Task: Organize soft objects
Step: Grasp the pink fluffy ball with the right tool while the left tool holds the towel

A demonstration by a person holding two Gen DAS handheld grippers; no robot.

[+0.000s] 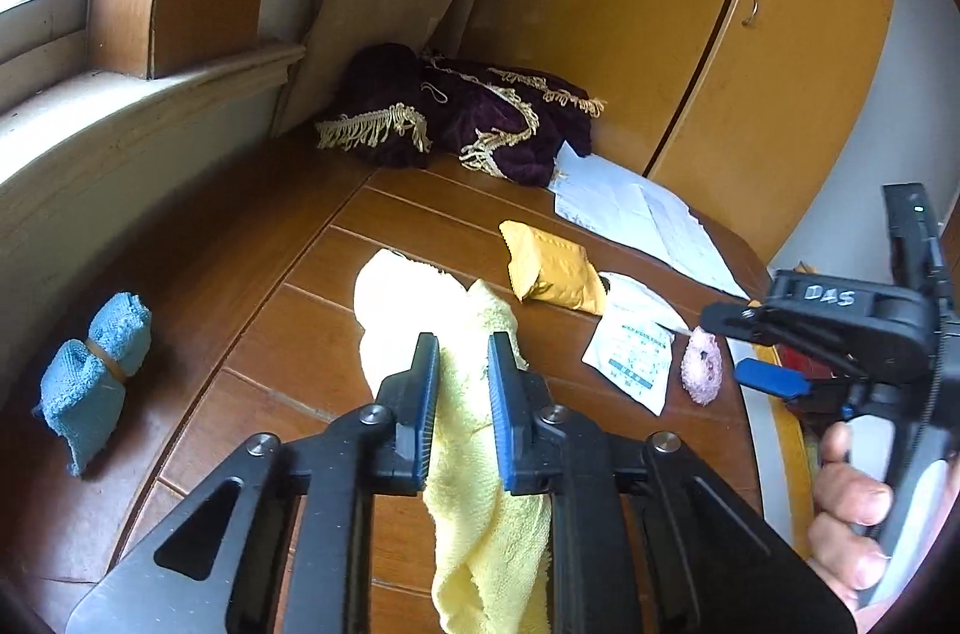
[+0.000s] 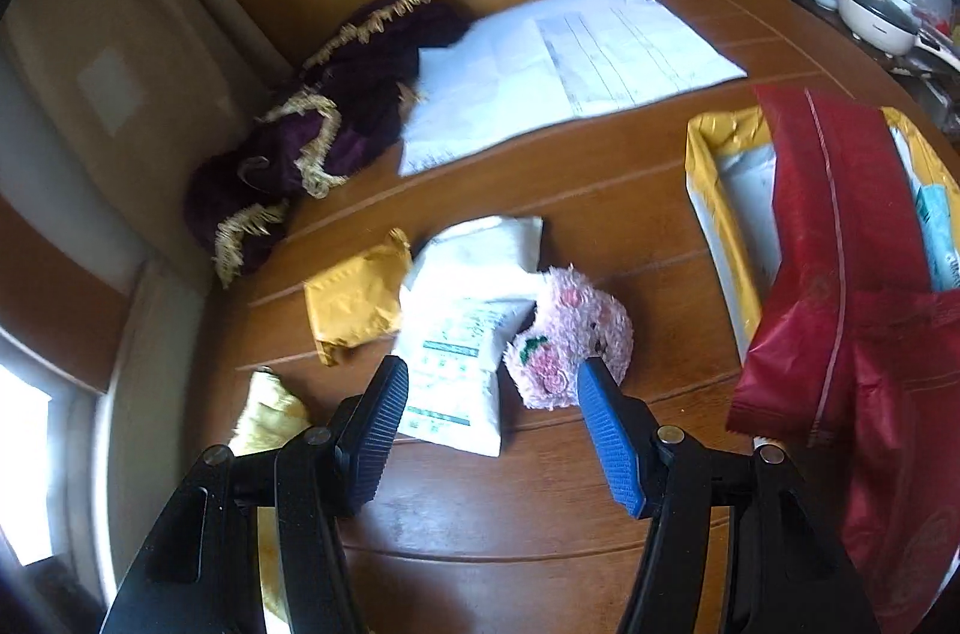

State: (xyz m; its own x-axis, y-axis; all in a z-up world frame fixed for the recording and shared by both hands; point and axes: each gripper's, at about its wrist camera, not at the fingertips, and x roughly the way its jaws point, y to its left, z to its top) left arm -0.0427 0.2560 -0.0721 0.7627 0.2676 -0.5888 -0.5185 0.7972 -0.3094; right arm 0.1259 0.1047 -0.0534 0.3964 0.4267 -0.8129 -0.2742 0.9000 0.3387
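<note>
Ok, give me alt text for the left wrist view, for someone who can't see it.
The left claw pinches a yellow cloth hanging over a wooden table. Beyond lie a yellow padded envelope, a white packet and a pink plush toy, with the right claw coming in beside the toy.

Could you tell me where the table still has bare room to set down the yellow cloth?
Bare wood lies between the yellow cloth in the left gripper and the rolled blue towel. It is crowded around the yellow padded envelope, white packet and pink plush, near the open right gripper.
</note>
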